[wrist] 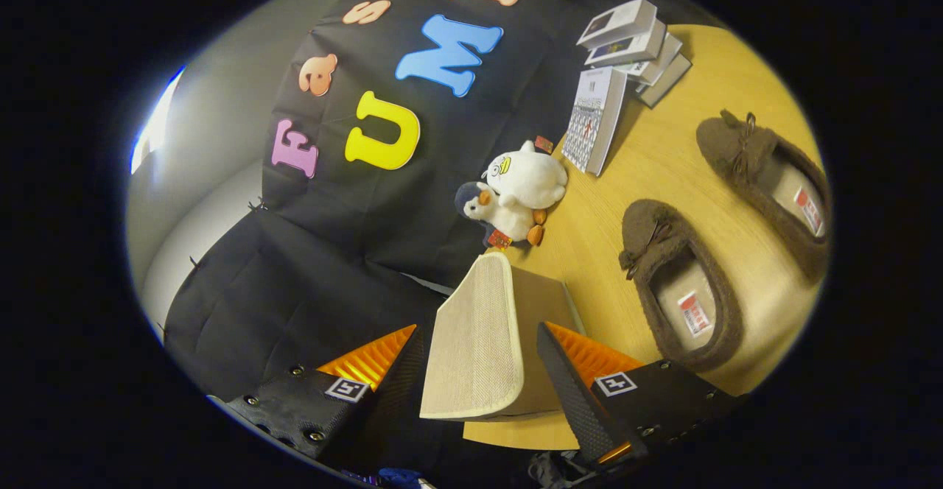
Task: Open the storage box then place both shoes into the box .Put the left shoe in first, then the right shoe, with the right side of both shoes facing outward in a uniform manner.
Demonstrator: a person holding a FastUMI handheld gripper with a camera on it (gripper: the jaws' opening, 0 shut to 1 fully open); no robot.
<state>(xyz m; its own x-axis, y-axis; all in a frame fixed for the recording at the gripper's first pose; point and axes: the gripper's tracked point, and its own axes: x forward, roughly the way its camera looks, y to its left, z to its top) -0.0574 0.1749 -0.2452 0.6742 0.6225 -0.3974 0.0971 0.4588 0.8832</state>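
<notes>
Your gripper jaws stand released around the box lid; both shoes lie on the worktop.

Tongs rolled hard to one side, view strongly tilted. Both fingers spread wide apart, a broad gap between them. Neither fingertip visibly presses on anything; ribbed inner faces turned toward each other.

Black cloth wall, wooden table

The gripper straddles the storage box's lid, brown shoes beyond.
</notes>
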